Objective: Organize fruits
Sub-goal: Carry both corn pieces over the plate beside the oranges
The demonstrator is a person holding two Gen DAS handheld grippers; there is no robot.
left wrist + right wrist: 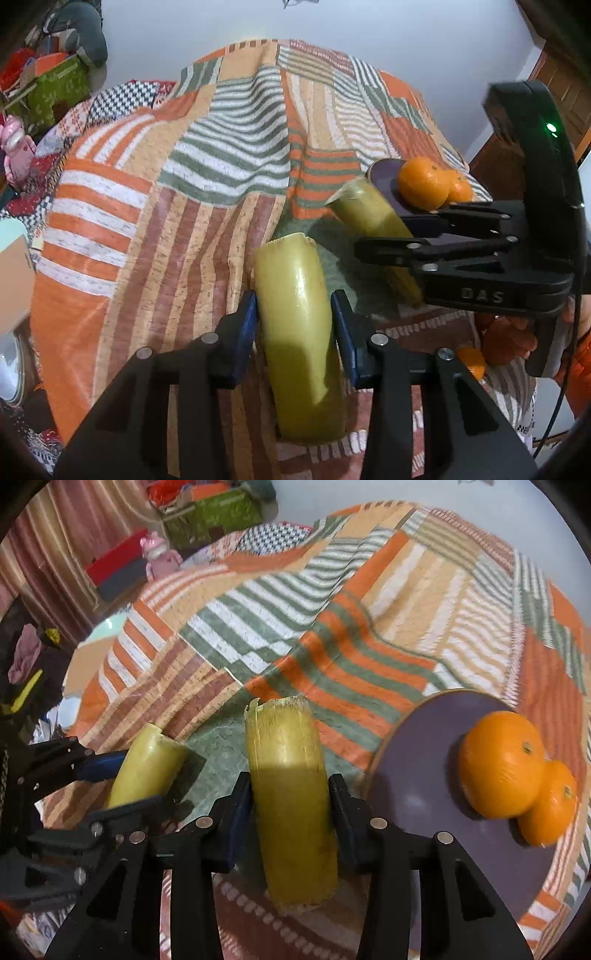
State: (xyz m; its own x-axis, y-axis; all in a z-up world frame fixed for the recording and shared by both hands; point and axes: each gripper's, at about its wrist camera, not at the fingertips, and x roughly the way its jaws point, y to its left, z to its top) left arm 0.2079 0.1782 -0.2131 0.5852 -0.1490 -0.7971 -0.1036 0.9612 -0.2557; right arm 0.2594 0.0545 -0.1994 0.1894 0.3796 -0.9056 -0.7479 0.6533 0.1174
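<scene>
My left gripper (293, 325) is shut on a yellow-green banana piece (299, 332), held above the striped blanket (155, 206). My right gripper (288, 805) is shut on a second banana piece (291, 805); in the left wrist view that gripper (373, 245) and its banana piece (369, 210) sit to the right. In the right wrist view the left gripper (122, 779) and its banana piece (147, 764) sit to the left. Two oranges (502, 764) (550, 805) lie on a purple plate (417, 775) to the right; the oranges (424, 182) and plate (384, 181) also show in the left wrist view.
The blanket covers a bed with folds and wrinkles. Another orange (472, 362) lies near an orange-gloved hand at the right. A green box (214, 517), a pink toy (159, 557) and clutter stand beyond the bed's far-left edge. A wooden door (561, 92) is at the right.
</scene>
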